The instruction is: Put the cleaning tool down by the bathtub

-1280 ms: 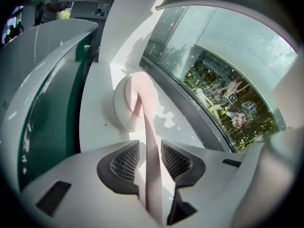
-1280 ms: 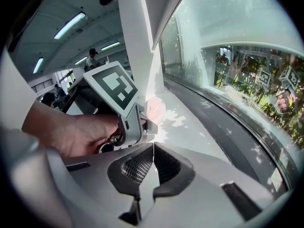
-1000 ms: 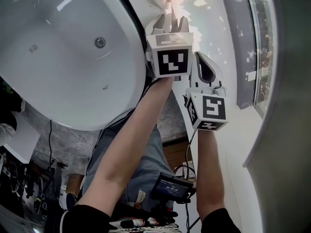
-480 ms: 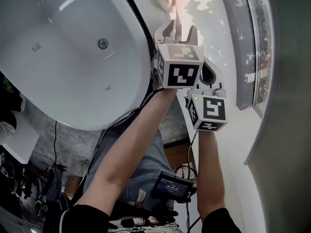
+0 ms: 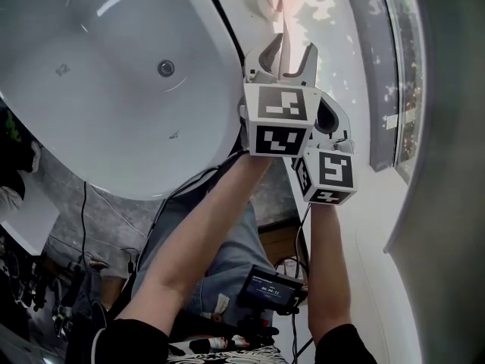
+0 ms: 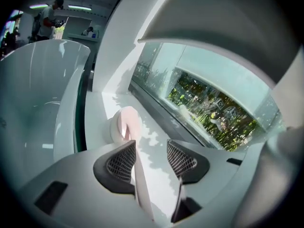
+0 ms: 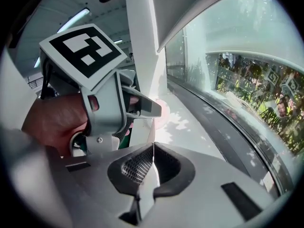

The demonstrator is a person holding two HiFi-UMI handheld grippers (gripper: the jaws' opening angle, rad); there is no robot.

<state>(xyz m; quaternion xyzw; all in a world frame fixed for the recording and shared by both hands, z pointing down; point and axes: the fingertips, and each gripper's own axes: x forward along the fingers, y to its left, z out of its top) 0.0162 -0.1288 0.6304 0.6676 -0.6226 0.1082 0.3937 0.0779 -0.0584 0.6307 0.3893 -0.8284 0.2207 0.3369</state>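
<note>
Bathroom, but looks like a mock-up set up in a bigger work hall. Bathroom signs: big white oval bathtub (image 5: pixel 114 89) w/ round metal drain (image 5: pixel 166 68) in its bottom. A white ledge (image 5: pixel 341 59) sits right beside it, running along a long curved window (image 6: pixel 213 99) w/ greenery outside. Grey stone-look floor (image 5: pixel 114 222) shows under the tub. Hall signs: black cables (image 5: pixel 82 211) trail over that floor, w/ dark equipment (image 5: pixel 45 287) at the bottom-left edge. Beyond the tub's far end, people (image 6: pixel 47 13) stand under ceiling strip lights (image 6: pixel 80 7).

Cleaning tool (image 5: pixel 273 2) seemingly within left gripper (image 5: pixel 288 53)
</note>
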